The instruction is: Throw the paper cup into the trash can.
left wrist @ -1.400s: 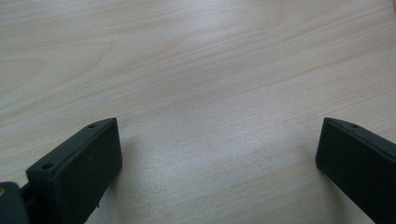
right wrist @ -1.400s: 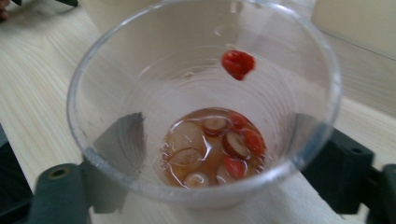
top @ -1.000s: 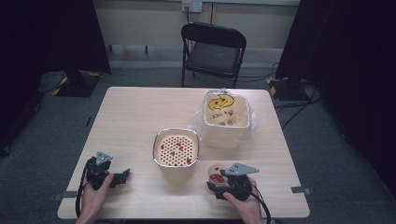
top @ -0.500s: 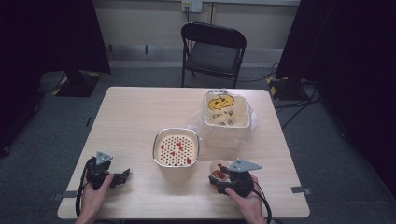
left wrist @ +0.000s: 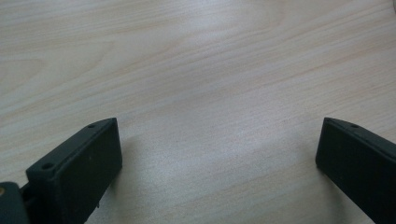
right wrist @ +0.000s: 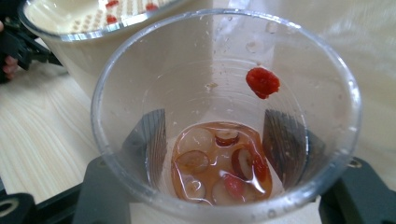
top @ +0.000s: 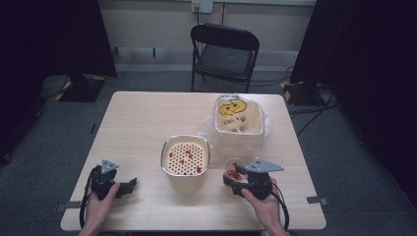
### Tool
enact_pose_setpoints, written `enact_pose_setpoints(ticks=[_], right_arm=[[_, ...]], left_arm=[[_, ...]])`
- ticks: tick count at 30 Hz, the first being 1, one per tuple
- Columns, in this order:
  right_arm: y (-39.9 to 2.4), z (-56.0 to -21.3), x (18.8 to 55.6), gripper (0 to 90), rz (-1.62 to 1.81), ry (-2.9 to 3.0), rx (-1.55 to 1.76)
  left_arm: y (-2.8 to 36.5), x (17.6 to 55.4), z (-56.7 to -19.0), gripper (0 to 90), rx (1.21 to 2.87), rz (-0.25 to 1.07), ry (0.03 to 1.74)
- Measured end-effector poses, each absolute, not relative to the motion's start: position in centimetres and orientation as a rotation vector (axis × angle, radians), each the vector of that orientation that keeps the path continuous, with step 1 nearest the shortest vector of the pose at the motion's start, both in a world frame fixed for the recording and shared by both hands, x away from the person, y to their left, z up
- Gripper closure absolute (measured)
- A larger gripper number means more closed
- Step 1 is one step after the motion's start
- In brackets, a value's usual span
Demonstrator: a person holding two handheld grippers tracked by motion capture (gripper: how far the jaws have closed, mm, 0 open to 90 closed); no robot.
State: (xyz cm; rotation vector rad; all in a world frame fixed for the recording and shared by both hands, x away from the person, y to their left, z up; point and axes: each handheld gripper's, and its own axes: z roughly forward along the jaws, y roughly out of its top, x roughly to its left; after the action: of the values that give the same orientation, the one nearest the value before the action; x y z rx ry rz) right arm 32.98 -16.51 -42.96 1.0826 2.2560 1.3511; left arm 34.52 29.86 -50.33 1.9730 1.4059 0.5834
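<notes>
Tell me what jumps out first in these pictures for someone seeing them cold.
The clear plastic cup stands out, clamped between the jaws of the right hand-held gripper near the table's front edge, with red fruit slices in a little liquid at its bottom. Beside it, mid-table, sits a cream bowl with a perforated strainer dotted with red bits. The left hand-held gripper rests open over bare wood.

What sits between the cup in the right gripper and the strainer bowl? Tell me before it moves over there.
Nothing visible does. The clear cup, clamped in the right gripper, stands just right of the strainer bowl, with bare table between them. The lined bin sits behind, off that line.
</notes>
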Motion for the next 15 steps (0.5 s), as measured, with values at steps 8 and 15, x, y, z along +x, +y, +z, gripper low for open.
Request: enact_pose_setpoints(ticks=[8, 15], right_arm=[[-16.5, -40.3, 33.4, 41.3, 1.382, 2.224, 1.063], [-16.5, -37.6, 34.2, 41.6, 1.418, 2.202, 1.060]], left_arm=[[29.9, 34.5, -50.3, 0.0, 1.974, 0.584, 1.407], [29.9, 34.5, -50.3, 0.0, 1.974, 0.584, 1.407]])
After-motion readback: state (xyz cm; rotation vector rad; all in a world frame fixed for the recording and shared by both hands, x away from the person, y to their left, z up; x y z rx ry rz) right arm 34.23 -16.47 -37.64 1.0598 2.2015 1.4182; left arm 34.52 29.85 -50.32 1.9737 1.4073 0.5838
